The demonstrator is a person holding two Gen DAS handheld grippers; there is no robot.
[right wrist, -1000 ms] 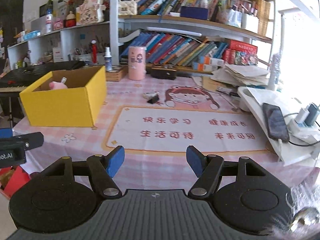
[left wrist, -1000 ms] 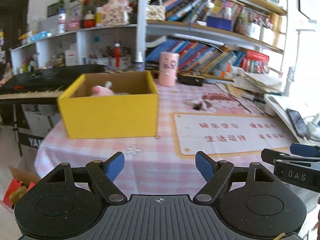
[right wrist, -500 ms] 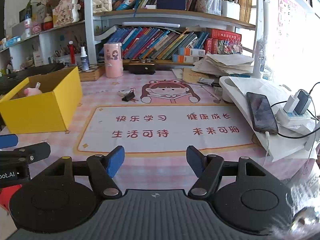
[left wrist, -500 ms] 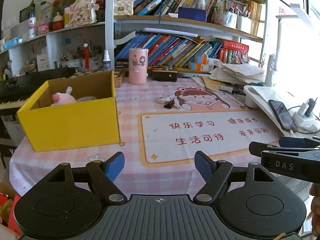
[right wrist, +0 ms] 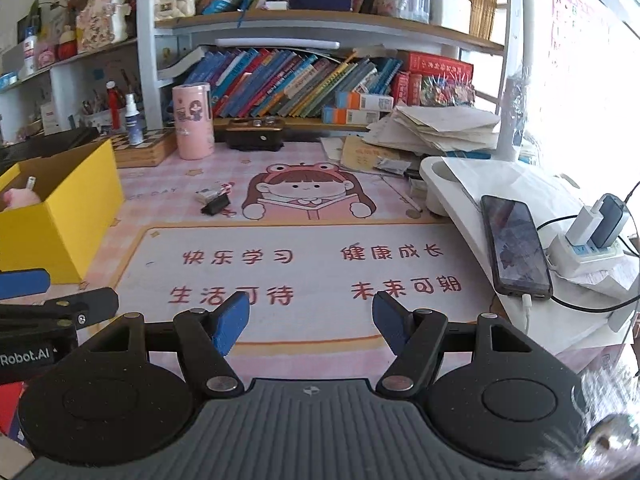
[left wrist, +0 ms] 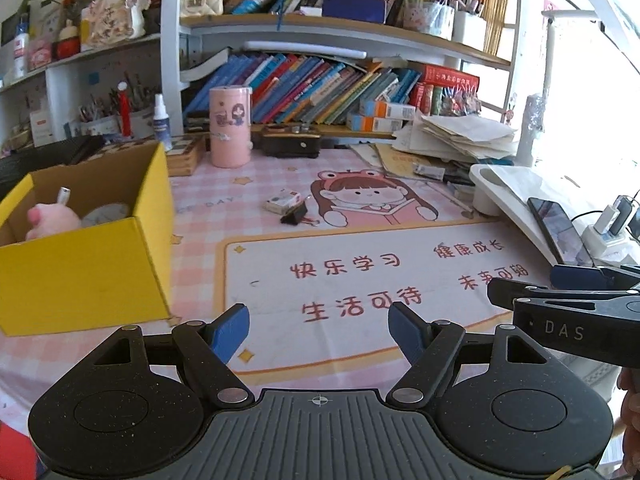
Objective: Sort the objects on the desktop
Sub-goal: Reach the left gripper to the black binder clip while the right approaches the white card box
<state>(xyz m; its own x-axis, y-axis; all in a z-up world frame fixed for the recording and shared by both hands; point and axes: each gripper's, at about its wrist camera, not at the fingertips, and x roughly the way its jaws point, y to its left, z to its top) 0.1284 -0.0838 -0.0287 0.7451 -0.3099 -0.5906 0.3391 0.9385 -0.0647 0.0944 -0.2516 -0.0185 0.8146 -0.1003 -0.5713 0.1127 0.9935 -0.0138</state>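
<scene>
A yellow cardboard box [left wrist: 86, 268] stands at the left of the desk and also shows in the right wrist view [right wrist: 68, 216]. Inside it lie a pink plush toy [left wrist: 52, 220] and a round pale object [left wrist: 106, 214]. A small white box [left wrist: 283, 201] and a black binder clip [left wrist: 295, 214] lie on the pink desk mat [left wrist: 360, 280], far ahead of both grippers. They show in the right wrist view too, the box [right wrist: 210, 194] and the clip [right wrist: 216, 205]. My left gripper [left wrist: 319, 330] is open and empty. My right gripper [right wrist: 311, 322] is open and empty.
A pink tumbler [left wrist: 231, 126] and a black case [left wrist: 291, 142] stand at the back by the bookshelf. A stack of papers [left wrist: 464, 136], a white lamp base [right wrist: 472, 196], a phone [right wrist: 514, 248] and a power strip with chargers [right wrist: 592, 236] crowd the right side.
Both grippers have swung to the right and moved forward over the mat. The yellow box has slid towards the left edge of both views. Both grippers stay open.
</scene>
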